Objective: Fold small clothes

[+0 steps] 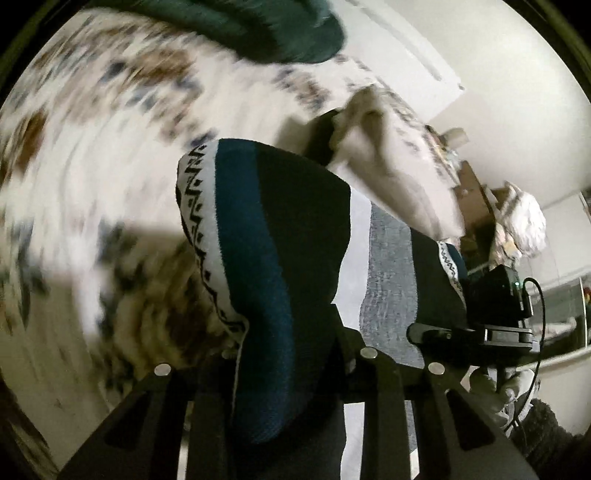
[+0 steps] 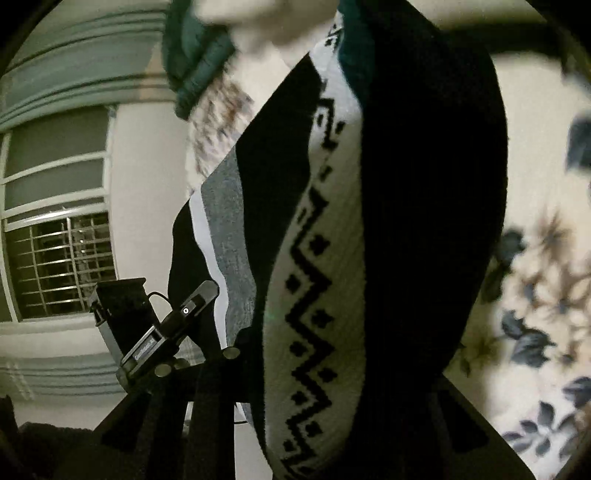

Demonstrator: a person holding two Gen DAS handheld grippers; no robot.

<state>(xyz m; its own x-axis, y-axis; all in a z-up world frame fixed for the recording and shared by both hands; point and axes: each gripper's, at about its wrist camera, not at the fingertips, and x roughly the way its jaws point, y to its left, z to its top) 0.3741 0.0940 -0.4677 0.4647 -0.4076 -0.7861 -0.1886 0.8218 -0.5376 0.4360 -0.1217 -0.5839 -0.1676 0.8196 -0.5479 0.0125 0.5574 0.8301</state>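
Knitted garment [image 1: 280, 258] with black, teal, white and grey bands and a zigzag border, lifted off the bed and stretched between two hand-held tongs. Left tongs [image 1: 291, 369] closed on the near edge of the cloth, teal and black bands bunched between the two fingers. Right tongs [image 2: 321, 424] likewise clamped on the zigzag border and the black band beside it, cloth filling the space between the fingers. From the left wrist, the other tongs [image 1: 491, 325] with camera block visible at the far end of the garment; from the right wrist, its counterpart [image 2: 147, 332] at the left, against a barred window [image 2: 62, 266].

Below and behind: flowered bedsheet [image 1: 92, 122], strongly blurred in the left view, sharper at the right edge of the right view. Dark green garment [image 1: 280, 29] lying on the sheet at the top of the left view, well apart from the held piece. Pale cloth [image 1: 391, 155] beyond the held garment, fold state not readable.

Progress, as a judgement: early in the fold of this piece. Garment picked up and spread in the air, no crease or doubled layer clearly visible yet. Remaining: laying flat or bringing the ends together, pressing the fold, setting the piece aside. Green garment apparently still unfolded. Number of finished pieces not determinable.
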